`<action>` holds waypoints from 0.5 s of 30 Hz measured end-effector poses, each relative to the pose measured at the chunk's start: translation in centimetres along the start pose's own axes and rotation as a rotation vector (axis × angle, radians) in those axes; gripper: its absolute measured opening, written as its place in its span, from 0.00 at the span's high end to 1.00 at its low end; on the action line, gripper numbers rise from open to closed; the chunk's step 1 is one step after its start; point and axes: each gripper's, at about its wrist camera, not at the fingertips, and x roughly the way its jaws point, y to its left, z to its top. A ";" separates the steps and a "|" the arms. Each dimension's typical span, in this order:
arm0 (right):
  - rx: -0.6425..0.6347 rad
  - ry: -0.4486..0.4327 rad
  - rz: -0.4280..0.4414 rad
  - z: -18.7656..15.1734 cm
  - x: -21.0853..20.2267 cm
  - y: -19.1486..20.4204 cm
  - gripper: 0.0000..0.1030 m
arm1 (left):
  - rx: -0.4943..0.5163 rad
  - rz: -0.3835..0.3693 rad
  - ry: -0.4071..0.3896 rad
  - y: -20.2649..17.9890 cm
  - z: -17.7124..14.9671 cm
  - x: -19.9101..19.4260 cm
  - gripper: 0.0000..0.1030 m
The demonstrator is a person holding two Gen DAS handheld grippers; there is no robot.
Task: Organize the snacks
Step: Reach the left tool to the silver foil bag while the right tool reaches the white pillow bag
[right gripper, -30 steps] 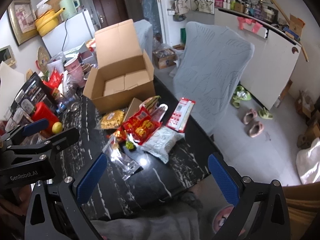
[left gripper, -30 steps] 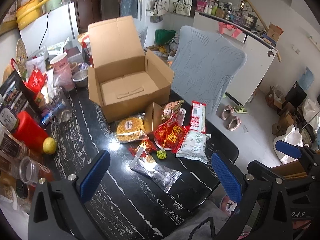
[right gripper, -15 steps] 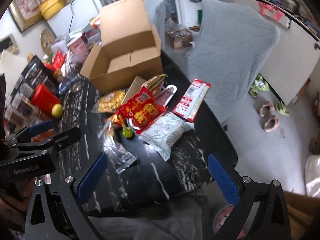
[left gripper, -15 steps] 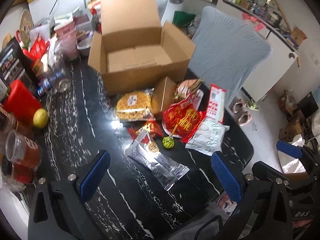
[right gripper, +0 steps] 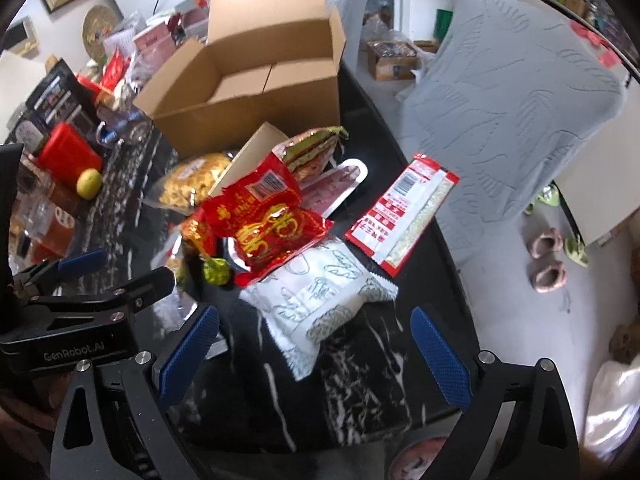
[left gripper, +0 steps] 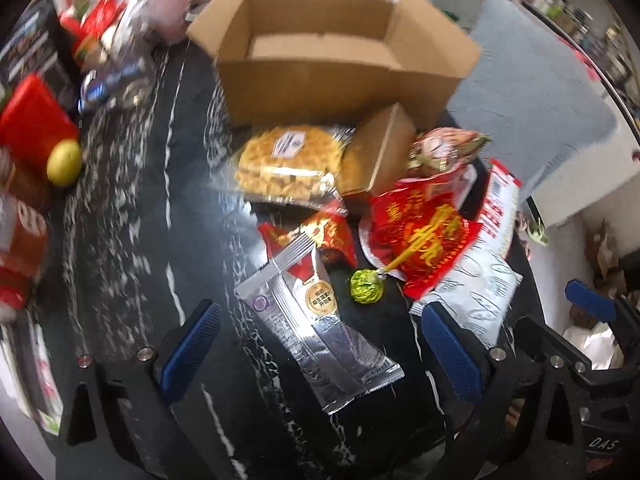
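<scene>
A pile of snack packs lies on the black marble table (left gripper: 132, 240) in front of an open, empty cardboard box (left gripper: 332, 52), which also shows in the right wrist view (right gripper: 256, 92). My left gripper (left gripper: 320, 356) is open, its jaws either side of a silver foil pack (left gripper: 320, 328). My right gripper (right gripper: 312, 352) is open just above a white pillow pack (right gripper: 320, 304). Nearby lie a red bag (right gripper: 264, 220), a green foil candy (left gripper: 366, 286), a clear pack of yellow crackers (left gripper: 288, 164) and a long red-and-white pack (right gripper: 400, 216).
A red container (left gripper: 32, 120) and a yellow lemon (left gripper: 64, 162) sit at the table's left edge among jars and cups. A grey covered chair (right gripper: 512, 92) stands right of the table. Slippers (right gripper: 546, 260) lie on the floor.
Both grippers have come down and forward toward the snack pile, which looks much larger. The left now straddles the silver pack and the right hovers over the white pack. Both stay open.
</scene>
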 end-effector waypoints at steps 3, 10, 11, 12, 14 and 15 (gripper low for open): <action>-0.008 0.018 0.007 0.4 1.2 -0.5 0.05 | -0.035 0.008 0.043 0.1 -0.3 1.6 0.08; -0.014 0.045 0.013 1.0 2.8 -1.3 0.05 | -0.101 0.020 0.096 0.6 -0.3 4.3 0.14; -0.021 0.046 0.014 1.0 2.9 -1.3 0.05 | -0.113 0.023 0.105 0.7 -0.2 4.7 0.17; -0.027 0.046 0.015 1.1 3.0 -1.3 0.05 | -0.127 0.023 0.115 0.9 -0.1 5.1 0.21; -0.043 0.049 0.021 1.2 3.2 -1.4 0.05 | -0.153 0.020 0.143 1.3 0.0 5.9 0.25; -0.054 0.056 0.024 1.3 3.3 -1.4 0.05 | -0.165 0.010 0.161 1.4 0.0 6.3 0.28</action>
